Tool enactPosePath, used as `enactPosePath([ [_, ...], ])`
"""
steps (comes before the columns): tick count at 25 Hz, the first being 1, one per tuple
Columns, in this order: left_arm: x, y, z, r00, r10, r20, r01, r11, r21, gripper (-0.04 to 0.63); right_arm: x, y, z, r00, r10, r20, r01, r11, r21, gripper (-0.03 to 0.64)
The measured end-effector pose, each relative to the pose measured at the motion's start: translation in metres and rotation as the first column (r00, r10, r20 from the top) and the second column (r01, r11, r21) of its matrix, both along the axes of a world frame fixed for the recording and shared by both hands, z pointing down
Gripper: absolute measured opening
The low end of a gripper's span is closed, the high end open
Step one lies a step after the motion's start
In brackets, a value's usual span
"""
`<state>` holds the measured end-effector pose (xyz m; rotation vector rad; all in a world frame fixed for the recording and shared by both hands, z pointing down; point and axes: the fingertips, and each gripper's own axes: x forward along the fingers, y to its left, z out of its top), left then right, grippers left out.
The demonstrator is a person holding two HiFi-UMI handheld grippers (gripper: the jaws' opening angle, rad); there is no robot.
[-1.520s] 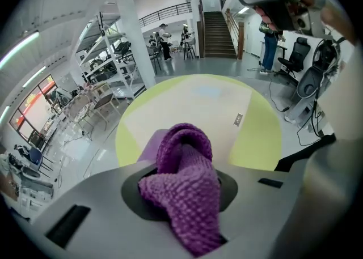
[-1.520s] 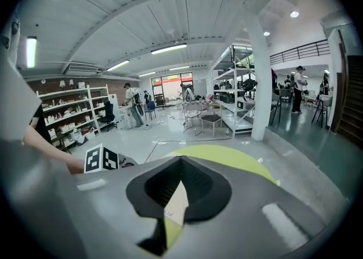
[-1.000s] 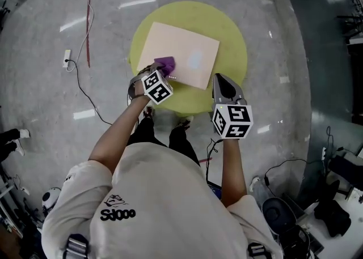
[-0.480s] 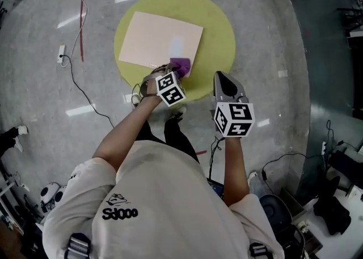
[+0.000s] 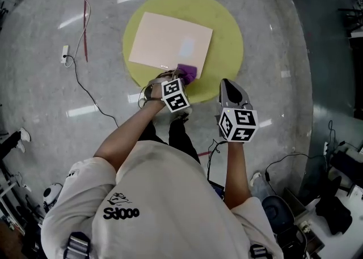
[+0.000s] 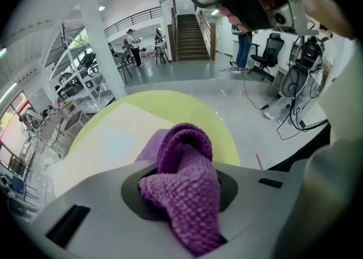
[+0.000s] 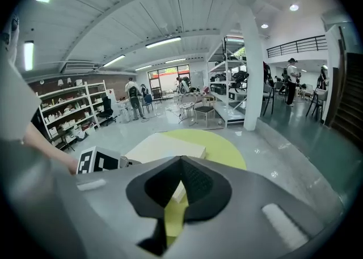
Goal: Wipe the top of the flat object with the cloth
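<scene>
A beige flat board [image 5: 170, 39] lies on a round yellow-green table [image 5: 224, 37]. My left gripper [image 5: 178, 81] is shut on a purple knitted cloth [image 5: 187, 72], which rests on the board's near edge close to its right corner. In the left gripper view the cloth [image 6: 184, 178] bunches between the jaws, with the board [image 6: 113, 139] and table [image 6: 187, 105] beyond. My right gripper [image 5: 227, 85] hovers shut and empty at the table's near right rim. Its own view looks past the jaws [image 7: 180, 187] to the board [image 7: 164, 147] and the left gripper's marker cube [image 7: 96, 160].
The table stands on a polished grey floor. A red cable [image 5: 85, 20] and a black cable with a white power strip [image 5: 64, 54] lie to the left. Dark equipment and cables [image 5: 334, 195] crowd the lower right. The person's legs are under the near table edge.
My left gripper has slid the cloth rightward along the board's near edge, from its left part to near the right corner. The right gripper stayed beside the table rim.
</scene>
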<state>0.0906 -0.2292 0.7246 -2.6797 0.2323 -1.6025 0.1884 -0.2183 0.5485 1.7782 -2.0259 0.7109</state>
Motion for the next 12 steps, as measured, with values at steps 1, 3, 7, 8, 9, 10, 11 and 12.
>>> enactPosePath([
  [1, -0.012, -0.005, 0.001, 1.000, -0.019, 0.002, 0.019, 1.000, -0.005, 0.072, -0.007, -0.004, 0.001, 1.000, -0.004, 0.001, 0.004, 1.000, 0.000, 0.009],
  [3, -0.037, -0.017, 0.004, 0.998, -0.061, 0.009, 0.061, 0.998, -0.011, 0.072, -0.020, -0.013, 0.002, 1.000, -0.012, 0.006, 0.012, 1.000, 0.003, 0.010],
  [7, -0.089, -0.044, 0.005, 0.989, -0.148, 0.021, 0.148, 0.989, -0.010, 0.072, -0.055, -0.035, 0.001, 0.999, -0.052, 0.014, 0.051, 0.999, 0.014, 0.010],
  [8, -0.103, -0.052, 0.006, 0.985, -0.171, 0.025, 0.172, 0.985, -0.007, 0.072, -0.065, -0.041, 0.001, 0.998, -0.065, 0.014, 0.065, 0.998, 0.017, 0.011],
  [9, -0.117, -0.058, 0.007, 0.981, -0.194, 0.030, 0.194, 0.981, -0.004, 0.072, -0.074, -0.046, 0.001, 0.997, -0.078, 0.015, 0.078, 0.997, 0.018, 0.010],
  [10, -0.130, -0.064, 0.008, 0.976, -0.215, 0.036, 0.215, 0.977, -0.002, 0.072, -0.083, -0.051, 0.001, 0.996, -0.090, 0.016, 0.090, 0.996, 0.019, 0.010],
  [11, -0.142, -0.069, 0.009, 0.971, -0.234, 0.042, 0.234, 0.972, -0.001, 0.072, -0.090, -0.056, 0.001, 0.995, -0.101, 0.017, 0.101, 0.995, 0.021, 0.010],
  [12, -0.154, -0.073, 0.010, 0.967, -0.250, 0.047, 0.251, 0.968, -0.001, 0.072, -0.097, -0.060, 0.001, 0.994, -0.112, 0.017, 0.112, 0.993, 0.023, 0.010],
])
